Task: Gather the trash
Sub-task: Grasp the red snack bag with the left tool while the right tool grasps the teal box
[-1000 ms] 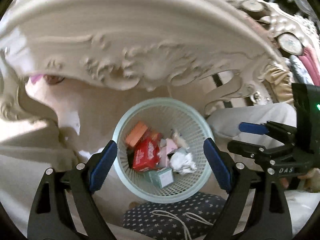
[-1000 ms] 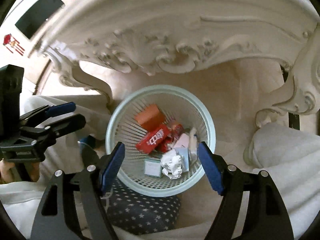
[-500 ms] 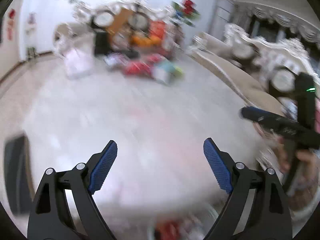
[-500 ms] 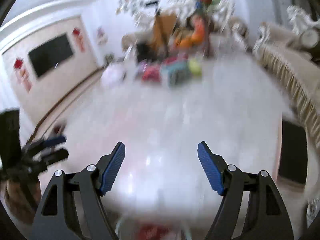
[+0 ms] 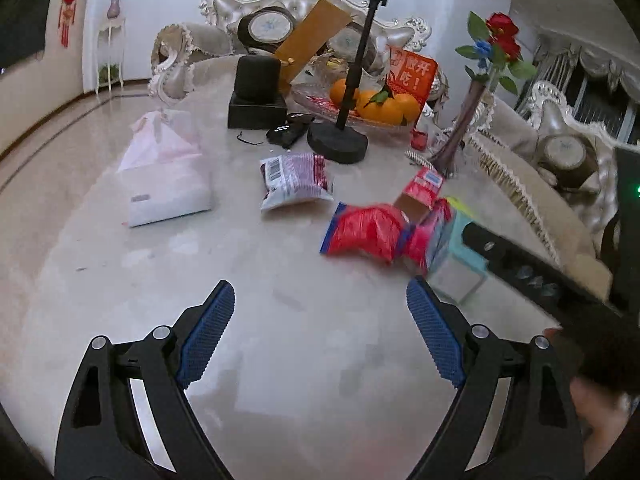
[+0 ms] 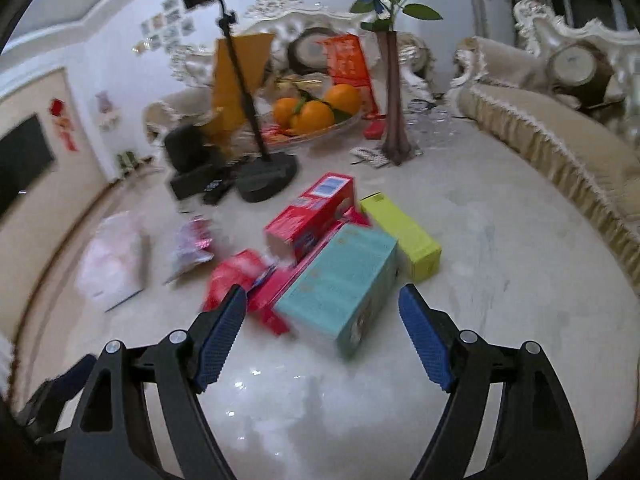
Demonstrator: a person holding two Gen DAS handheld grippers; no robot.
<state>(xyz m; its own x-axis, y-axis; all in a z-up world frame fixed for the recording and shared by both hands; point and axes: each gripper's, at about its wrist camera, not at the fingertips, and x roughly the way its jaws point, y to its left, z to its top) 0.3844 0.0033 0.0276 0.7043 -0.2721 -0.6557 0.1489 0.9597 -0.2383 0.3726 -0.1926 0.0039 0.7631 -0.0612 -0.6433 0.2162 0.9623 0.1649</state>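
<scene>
Both tools, left (image 5: 320, 332) and right (image 6: 320, 336), are wide open and empty; the right jaws have just been opening. Ahead of the right tool a matte teal carton (image 6: 340, 280) lies on the glossy marble tabletop (image 6: 500, 240), flanked by a yellow-green box (image 6: 404, 236) and crinkled red wrappers (image 6: 236, 276). A black stand (image 6: 264, 176) rises behind.

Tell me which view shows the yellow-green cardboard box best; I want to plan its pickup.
The right wrist view: the yellow-green cardboard box lies whole on the pale marble tabletop. The left wrist view shows only a yellow-green sliver behind the turquoise carton.
</scene>
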